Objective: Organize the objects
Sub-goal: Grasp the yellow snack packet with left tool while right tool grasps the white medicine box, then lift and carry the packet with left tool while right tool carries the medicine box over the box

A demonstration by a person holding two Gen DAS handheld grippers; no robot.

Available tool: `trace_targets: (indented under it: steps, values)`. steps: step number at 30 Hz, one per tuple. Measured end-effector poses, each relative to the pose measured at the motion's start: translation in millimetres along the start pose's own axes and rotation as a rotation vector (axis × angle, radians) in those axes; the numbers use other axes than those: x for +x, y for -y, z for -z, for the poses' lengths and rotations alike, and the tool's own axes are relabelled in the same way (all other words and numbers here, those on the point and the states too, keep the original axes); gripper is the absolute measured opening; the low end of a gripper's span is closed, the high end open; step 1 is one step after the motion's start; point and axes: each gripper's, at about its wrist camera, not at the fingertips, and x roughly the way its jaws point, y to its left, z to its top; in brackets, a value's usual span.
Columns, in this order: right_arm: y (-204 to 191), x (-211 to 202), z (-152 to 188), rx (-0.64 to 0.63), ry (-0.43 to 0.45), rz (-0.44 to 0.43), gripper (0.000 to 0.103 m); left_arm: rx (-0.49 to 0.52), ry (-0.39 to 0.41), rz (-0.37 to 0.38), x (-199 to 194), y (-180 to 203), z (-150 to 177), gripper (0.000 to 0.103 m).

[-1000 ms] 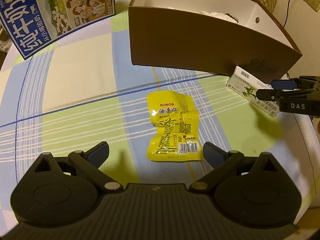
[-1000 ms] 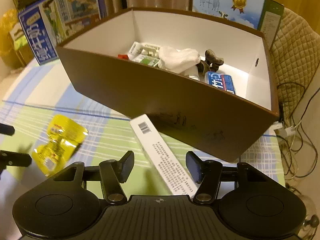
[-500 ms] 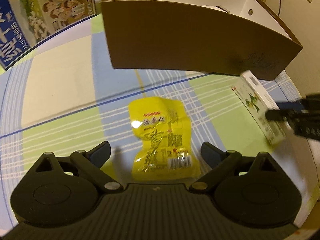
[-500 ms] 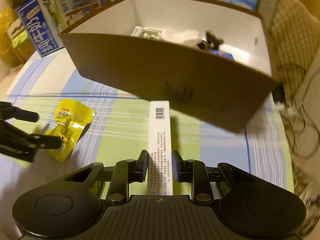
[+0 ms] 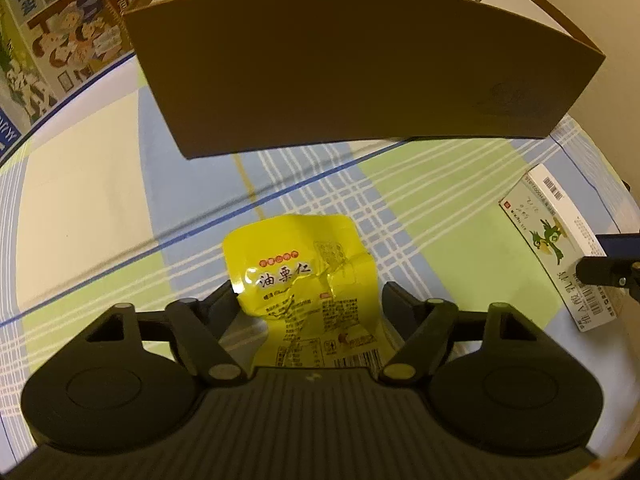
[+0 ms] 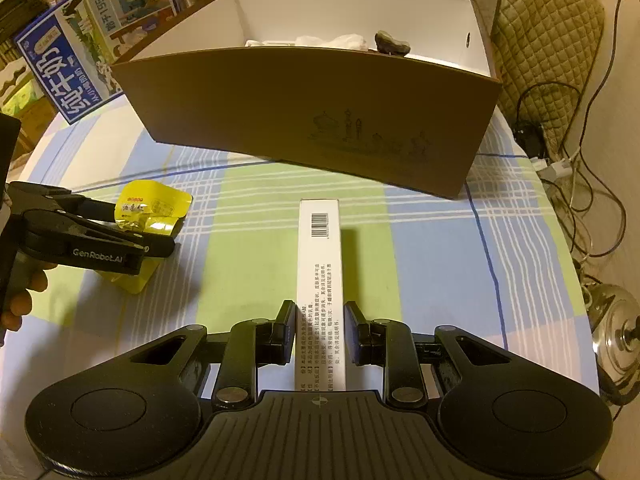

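A yellow snack packet lies crumpled between the fingers of my left gripper, which is shut on its two sides. The right wrist view shows that same left gripper with the yellow packet in it, just over the checked tablecloth. My right gripper is shut on the near end of a long white medicine box, which points toward the brown cardboard box. The left wrist view has the white box at far right, with the right gripper on it.
The cardboard box is open on top and holds several items, among them white tissue. Blue milk cartons stand behind it on the left. Cables and a quilted cushion lie off the table's right edge. A hand grips the left handle.
My left gripper has moved forward over the yellow packet and its fingers have come together on it. My right gripper stays shut on the white box, now straight in front of the cardboard box.
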Motion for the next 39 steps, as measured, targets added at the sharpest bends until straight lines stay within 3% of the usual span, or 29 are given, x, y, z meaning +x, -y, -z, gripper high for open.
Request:
trace_targets:
  steps: [6, 19, 39]
  values:
    - [-1.2, 1.6, -1.4, 0.003, 0.0, 0.003, 0.023, 0.016, 0.018, 0.009, -4.3, 3.2, 3.1, 0.066]
    - [-0.2, 17.8, -12.5, -0.002, -0.042, 0.011, 0.024, 0.03, 0.004, 0.005, -13.9, 2.2, 9.6, 0.064]
    - [-8.5, -4.1, -4.1, -0.019, 0.034, -0.017, 0.023, 0.025, 0.049, 0.004, -45.0, 1.0, 19.6, 0.064]
